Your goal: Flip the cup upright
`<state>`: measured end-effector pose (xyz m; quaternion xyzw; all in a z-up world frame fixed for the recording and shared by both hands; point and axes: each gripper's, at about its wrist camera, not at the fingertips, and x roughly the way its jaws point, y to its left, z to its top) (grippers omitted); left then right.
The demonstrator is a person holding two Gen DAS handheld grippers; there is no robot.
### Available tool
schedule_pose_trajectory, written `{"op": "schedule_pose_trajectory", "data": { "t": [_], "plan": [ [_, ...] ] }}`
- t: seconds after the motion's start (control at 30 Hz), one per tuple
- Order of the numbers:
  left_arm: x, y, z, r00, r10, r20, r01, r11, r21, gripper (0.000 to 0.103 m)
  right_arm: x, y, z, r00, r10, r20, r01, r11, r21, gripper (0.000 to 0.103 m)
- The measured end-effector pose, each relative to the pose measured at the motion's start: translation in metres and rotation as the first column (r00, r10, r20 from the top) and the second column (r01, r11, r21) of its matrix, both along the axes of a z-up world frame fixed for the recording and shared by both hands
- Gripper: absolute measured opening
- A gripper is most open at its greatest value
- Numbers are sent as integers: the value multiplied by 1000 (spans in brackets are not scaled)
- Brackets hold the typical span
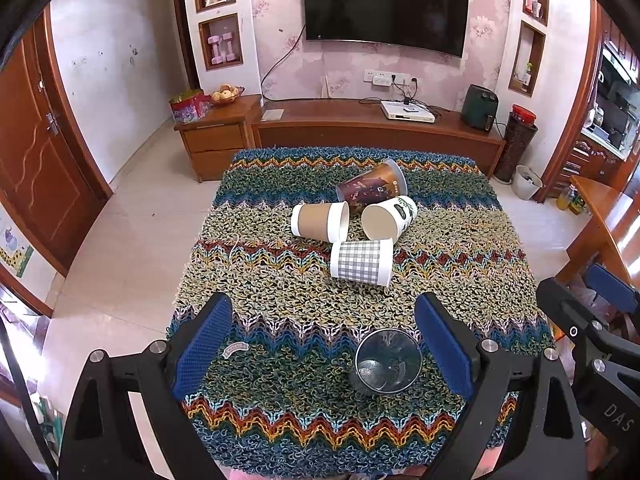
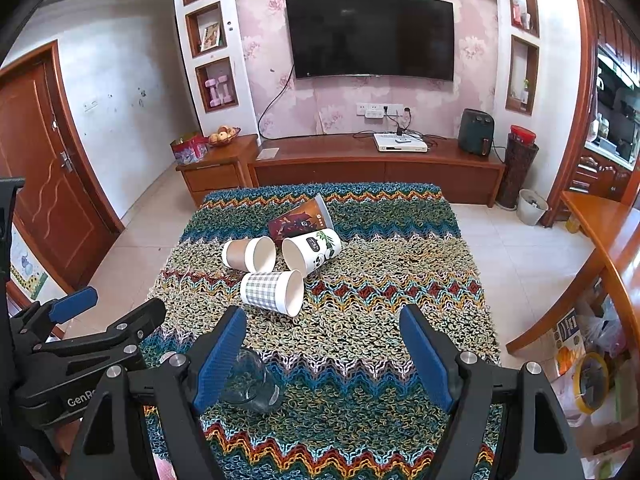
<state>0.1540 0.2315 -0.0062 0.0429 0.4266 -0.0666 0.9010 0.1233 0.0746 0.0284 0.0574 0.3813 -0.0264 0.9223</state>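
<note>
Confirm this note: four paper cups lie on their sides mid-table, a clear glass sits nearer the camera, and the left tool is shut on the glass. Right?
Not quite. The left tool is open, and the clear glass sits untouched between its fingers, as the left wrist view shows. The rest holds: four paper cups, including the checked cup, lie on their sides mid-table.

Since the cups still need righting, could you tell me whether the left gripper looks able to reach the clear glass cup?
Probably yes: the left gripper is open, and the clear glass cup lies between its fingers beside the right one, with nothing blocking it.
</note>
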Motion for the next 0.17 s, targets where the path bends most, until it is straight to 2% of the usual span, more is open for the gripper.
{"op": "schedule_pose_trajectory", "data": {
  "t": [0.17],
  "plan": [
    [0,0,0,1000,2,-1,-2,1000,1,94,0,0,-1,1000,-3,-4,3,1000,6,80]
  ]
}}
